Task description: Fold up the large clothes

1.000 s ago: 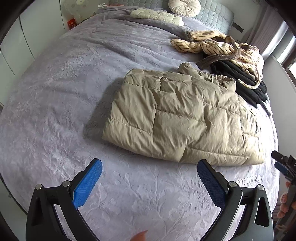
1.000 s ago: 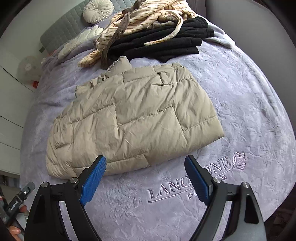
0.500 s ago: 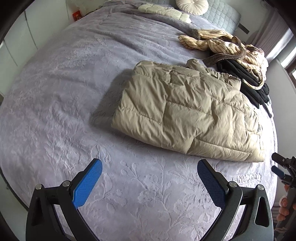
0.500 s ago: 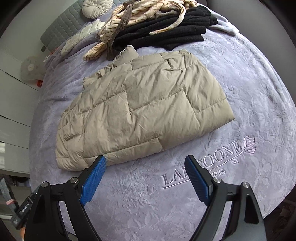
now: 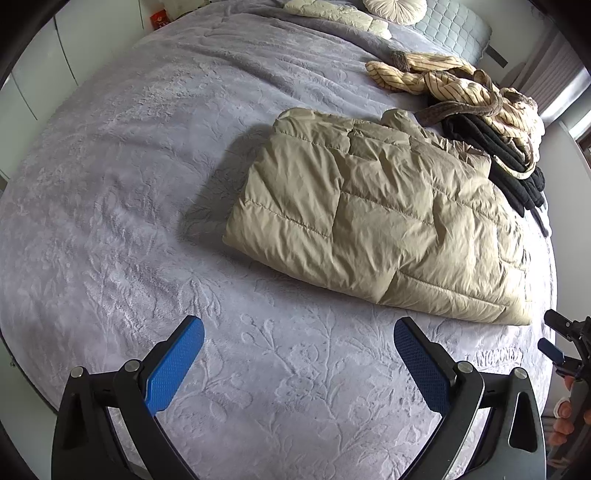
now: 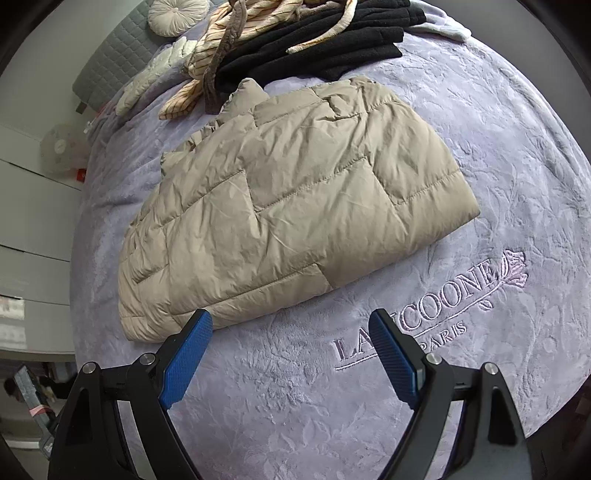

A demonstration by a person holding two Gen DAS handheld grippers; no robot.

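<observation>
Spreading across both views, a lavender embossed bedspread [image 5: 129,192] is covering the bed, with stitched lettering [image 6: 424,317] showing near its front edge. Lying flat on it near that edge is a beige quilted puffer jacket [image 5: 373,218], folded into a rough rectangle, its collar pointing toward the far pile. Sitting just behind the jacket, a heap of black clothes [image 6: 332,44] is carrying a cream striped garment [image 5: 454,85] draped over it. Resting farther back against a grey quilted headboard [image 6: 110,62] is a round tufted cushion [image 6: 177,14]. Hovering above bare bedspread in front of the jacket, the left gripper [image 5: 299,350] is standing wide with nothing between its blue pads. Hovering likewise at the jacket's near edge, the right gripper [image 6: 290,347] is standing wide and gripping nothing.
</observation>
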